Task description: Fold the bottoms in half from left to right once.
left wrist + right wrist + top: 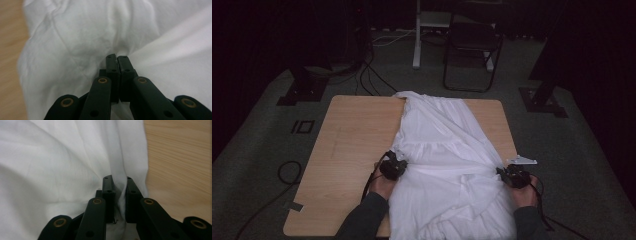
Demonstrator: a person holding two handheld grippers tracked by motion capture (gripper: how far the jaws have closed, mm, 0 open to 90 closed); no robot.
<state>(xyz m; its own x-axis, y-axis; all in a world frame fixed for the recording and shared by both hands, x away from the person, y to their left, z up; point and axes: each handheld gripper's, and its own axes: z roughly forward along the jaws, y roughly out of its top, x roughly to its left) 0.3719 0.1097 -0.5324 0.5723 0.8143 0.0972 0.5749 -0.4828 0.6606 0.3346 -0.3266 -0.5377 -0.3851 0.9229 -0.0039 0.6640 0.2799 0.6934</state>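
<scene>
At bottom centre of high view, your left gripper (395, 167) pinches white dress (447, 165) at its left edge, jaws tight together on fabric; right gripper (512, 175) clamps fold at right edge; dress stretches up table (352, 145) toward frame's upper middle

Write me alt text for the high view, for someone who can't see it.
A person's two hands hold black grippers at opposite edges of a white garment spread on a wooden table, the left gripper and right gripper each pinching fabric. A folding chair stands on the dark floor beyond.
</scene>
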